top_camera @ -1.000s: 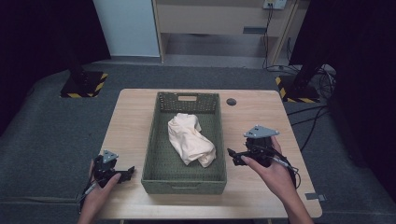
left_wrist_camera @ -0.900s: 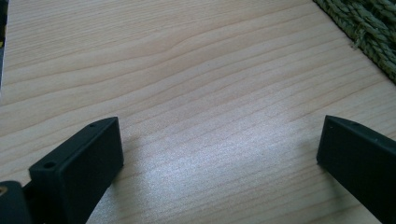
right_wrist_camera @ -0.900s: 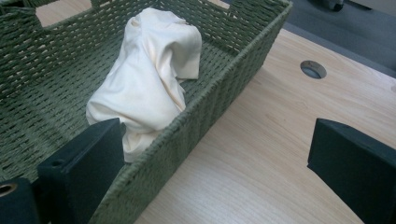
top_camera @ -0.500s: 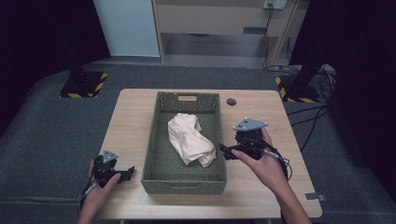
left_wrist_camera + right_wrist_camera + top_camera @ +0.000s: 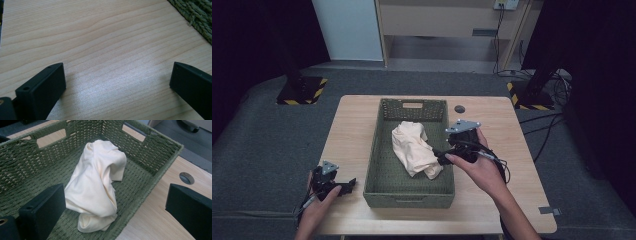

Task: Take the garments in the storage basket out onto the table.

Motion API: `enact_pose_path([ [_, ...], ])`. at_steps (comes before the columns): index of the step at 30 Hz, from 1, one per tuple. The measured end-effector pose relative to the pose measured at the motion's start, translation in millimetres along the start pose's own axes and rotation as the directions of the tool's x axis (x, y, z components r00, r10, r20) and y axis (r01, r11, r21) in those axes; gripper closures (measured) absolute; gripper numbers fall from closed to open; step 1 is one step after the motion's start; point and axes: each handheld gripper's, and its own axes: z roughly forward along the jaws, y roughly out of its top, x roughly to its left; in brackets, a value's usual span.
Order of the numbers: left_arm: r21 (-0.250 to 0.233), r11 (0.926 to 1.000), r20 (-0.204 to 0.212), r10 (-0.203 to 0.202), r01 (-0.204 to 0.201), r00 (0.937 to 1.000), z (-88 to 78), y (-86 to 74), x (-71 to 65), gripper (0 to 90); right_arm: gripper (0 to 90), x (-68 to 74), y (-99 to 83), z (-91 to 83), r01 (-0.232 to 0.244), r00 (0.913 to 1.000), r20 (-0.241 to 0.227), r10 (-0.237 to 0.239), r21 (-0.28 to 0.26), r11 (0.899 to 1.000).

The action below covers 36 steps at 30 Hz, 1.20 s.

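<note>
A crumpled cream cloth (image 5: 414, 148) (image 5: 96, 185) lies inside a green woven basket (image 5: 382, 155) (image 5: 147, 160) in the middle of the wooden table. My right gripper (image 5: 439, 157) (image 5: 116, 212) is open and hovers over the basket's right rim, jaws pointing at the near end of the cloth without touching it. On the table at the front left, beside the basket, rests my left gripper (image 5: 347, 186) (image 5: 117, 85), open with bare wood between its jaws.
The table (image 5: 507, 150) has a small round hole (image 5: 459, 108) (image 5: 187, 177) behind the basket's right corner. A corner of the basket (image 5: 197, 15) shows at the upper right of the left gripper view. Dark floor and stands surround the table.
My right gripper has moved left from the table's right side to over the basket's right rim, toward the cloth. The left gripper has stayed put.
</note>
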Motion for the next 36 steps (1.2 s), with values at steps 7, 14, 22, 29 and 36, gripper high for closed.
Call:
enact_pose_path([
  [7, 0.000, 1.0000, 0.000, 0.000, 0.000, 1.0000, 0.0, 0.0, 0.0, 0.0, 3.0, 2.9, 8.0, 12.1, -0.014, 0.9997, -0.020, 0.014, 0.004, 1.000],
  [14, 0.000, 1.0000, 0.001, 0.001, -0.001, 1.0000, -0.1, -0.1, 0.1, 0.0, 3.3, 6.5, 18.4, 24.4, -0.017, 0.9994, -0.030, 0.017, 0.003, 1.000],
  [22, 0.000, 1.0000, 0.003, 0.003, -0.003, 1.0000, -0.2, -0.2, 0.3, 0.0, 3.6, 8.6, 24.5, 38.0, -0.018, 0.9992, -0.036, 0.018, 0.008, 1.000],
  [29, 0.000, 1.0000, 0.003, 0.003, -0.003, 1.0000, -0.2, -0.2, 0.3, 0.0, 3.9, 7.0, 30.1, 51.9, -0.026, 0.9990, -0.036, 0.026, 0.018, 1.000],
  [36, 0.000, 1.0000, 0.003, 0.003, -0.003, 1.0000, -0.2, -0.2, 0.3, 0.0, 3.8, 5.4, 34.5, 66.0, -0.046, 0.9980, -0.041, 0.047, 0.023, 0.999],
])
